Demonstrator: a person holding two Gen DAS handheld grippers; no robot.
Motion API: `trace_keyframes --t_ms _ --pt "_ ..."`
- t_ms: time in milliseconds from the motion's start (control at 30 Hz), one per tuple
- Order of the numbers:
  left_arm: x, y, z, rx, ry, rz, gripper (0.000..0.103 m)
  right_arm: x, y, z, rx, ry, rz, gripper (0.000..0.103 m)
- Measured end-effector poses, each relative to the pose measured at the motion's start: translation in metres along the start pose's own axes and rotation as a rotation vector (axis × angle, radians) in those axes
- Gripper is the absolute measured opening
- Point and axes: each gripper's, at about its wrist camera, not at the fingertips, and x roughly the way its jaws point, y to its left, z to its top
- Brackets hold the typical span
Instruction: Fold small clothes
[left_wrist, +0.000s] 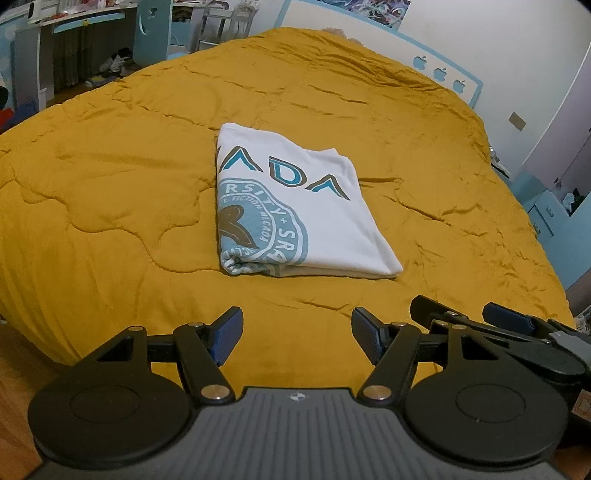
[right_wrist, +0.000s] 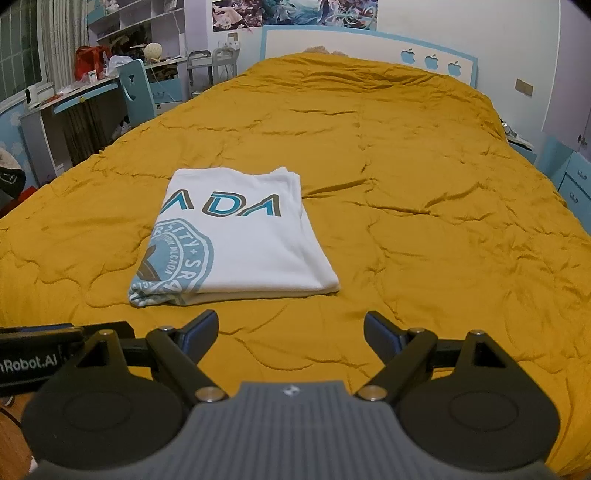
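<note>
A white T-shirt (left_wrist: 295, 206) with blue lettering and a round blue crest lies folded into a neat rectangle on the mustard-yellow quilt (left_wrist: 110, 192). In the right wrist view the same shirt (right_wrist: 236, 240) sits left of centre. My left gripper (left_wrist: 297, 334) hovers over the quilt's near edge, short of the shirt, open with nothing between its blue pads. My right gripper (right_wrist: 290, 334) is likewise open and empty, nearer than the shirt and a little to its right. Its fingers also show at the lower right of the left wrist view.
The quilt (right_wrist: 424, 184) covers a wide bed with a white and blue headboard (right_wrist: 369, 44) at the far end. A desk with a blue chair (right_wrist: 136, 92) stands off the left side. Blue drawers (right_wrist: 576, 181) stand to the right. Wooden floor (left_wrist: 22, 369) shows below the bed's near edge.
</note>
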Motion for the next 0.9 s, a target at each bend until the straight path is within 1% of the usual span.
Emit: trace_keyframes --t_ms 133,367,567,667,800,900 --pt "0.001 -0.001 0.002 -0.001 0.009 -0.004 0.079 0.001 -0.002 0.001 0.001 0.0 -0.002 0.082" --pt "0.0 -0.005 0.004 0.018 0.006 0.018 0.079 0.003 -0.003 0.001 0.011 -0.001 0.001 0.082" --pt "0.0 -0.009 0.006 0.027 0.014 0.021 0.075 0.003 -0.005 0.001 0.018 0.003 0.003 0.082" --pt "-0.001 -0.009 0.006 0.034 0.003 0.022 0.073 0.003 -0.005 0.002 0.023 0.003 0.007 0.082" --pt "-0.002 -0.013 0.008 0.056 -0.007 0.042 0.073 0.003 -0.004 0.003 0.019 0.0 0.0 0.082" --pt "-0.001 -0.011 0.009 0.038 0.004 0.023 0.073 0.003 -0.006 0.002 0.028 0.0 0.005 0.082"
